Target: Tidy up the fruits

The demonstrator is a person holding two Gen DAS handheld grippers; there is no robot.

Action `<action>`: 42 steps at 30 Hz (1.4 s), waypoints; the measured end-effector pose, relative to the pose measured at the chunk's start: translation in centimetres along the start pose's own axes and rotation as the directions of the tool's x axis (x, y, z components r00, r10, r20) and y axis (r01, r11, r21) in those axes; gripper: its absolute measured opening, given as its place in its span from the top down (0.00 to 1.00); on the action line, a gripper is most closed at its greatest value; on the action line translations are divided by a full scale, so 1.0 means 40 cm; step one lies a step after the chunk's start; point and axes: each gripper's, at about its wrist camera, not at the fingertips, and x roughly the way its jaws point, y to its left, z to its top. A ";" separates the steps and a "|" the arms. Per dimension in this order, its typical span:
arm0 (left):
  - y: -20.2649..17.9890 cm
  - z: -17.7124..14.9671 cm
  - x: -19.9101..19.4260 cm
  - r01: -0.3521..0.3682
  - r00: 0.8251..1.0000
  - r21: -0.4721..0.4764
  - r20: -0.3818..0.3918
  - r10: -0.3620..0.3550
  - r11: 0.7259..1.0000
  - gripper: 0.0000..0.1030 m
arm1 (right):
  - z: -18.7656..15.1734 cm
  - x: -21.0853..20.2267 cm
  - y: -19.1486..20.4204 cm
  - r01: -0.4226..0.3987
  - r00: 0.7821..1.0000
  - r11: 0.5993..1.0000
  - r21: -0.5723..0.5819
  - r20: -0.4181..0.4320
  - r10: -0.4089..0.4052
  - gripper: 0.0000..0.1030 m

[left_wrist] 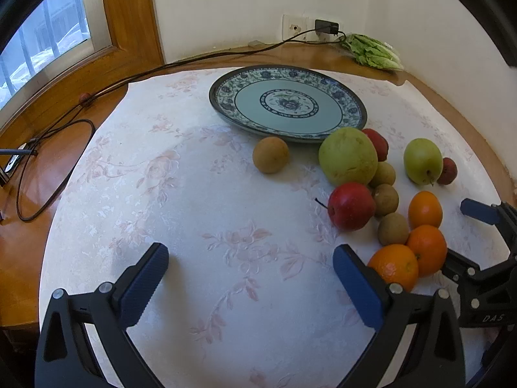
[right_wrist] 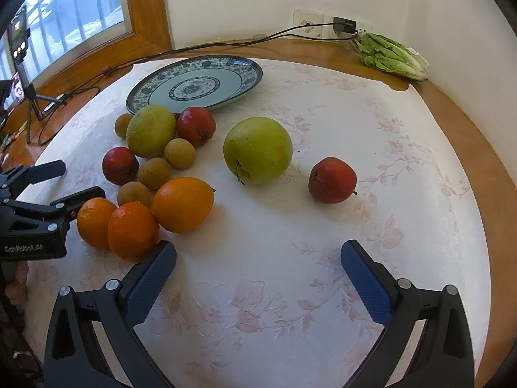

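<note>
A blue-patterned plate [left_wrist: 226,79] [right_wrist: 252,77] lies bare at the back of the white floral cloth. In front of it fruit is scattered: two green pears [left_wrist: 347,156] [right_wrist: 257,149], red fruits [left_wrist: 351,206] [right_wrist: 332,180], three oranges [left_wrist: 393,265] [right_wrist: 182,204] and several small brown fruits [left_wrist: 270,155] [right_wrist: 179,153]. My left gripper [left_wrist: 250,287] is open above bare cloth, its right finger beside an orange. My right gripper [right_wrist: 258,287] is open too, nothing between its fingers, its left finger close to the oranges. Each gripper shows in the other's view [left_wrist: 484,242] [right_wrist: 48,184].
A bag of lettuce [left_wrist: 371,51] [right_wrist: 392,55] lies at the back right corner by a wall socket with a plugged charger [left_wrist: 326,27]. Black cables [left_wrist: 55,168] run along the wooden table at left. A phone on a tripod [right_wrist: 19,42] stands by the window.
</note>
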 end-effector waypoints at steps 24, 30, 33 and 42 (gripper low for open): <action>-0.077 0.066 -0.065 0.055 0.998 0.025 0.021 -0.055 0.998 0.05 | 0.004 -0.072 -0.091 -0.076 0.997 0.997 0.008 0.023 0.076 0.20; -0.092 0.077 -0.041 0.073 0.997 0.024 -0.002 -0.073 0.997 0.16 | 0.022 -0.067 -0.108 -0.065 0.998 0.998 0.009 0.026 0.065 0.28; -0.095 0.077 -0.034 0.079 0.997 0.018 -0.011 -0.079 0.997 0.23 | 0.032 -0.058 -0.116 -0.062 0.998 0.998 0.017 0.025 0.061 0.32; -0.091 0.078 -0.017 0.092 0.995 -0.015 -0.043 -0.093 0.996 0.35 | 0.050 -0.037 -0.132 -0.080 0.997 0.996 0.041 0.025 0.079 0.44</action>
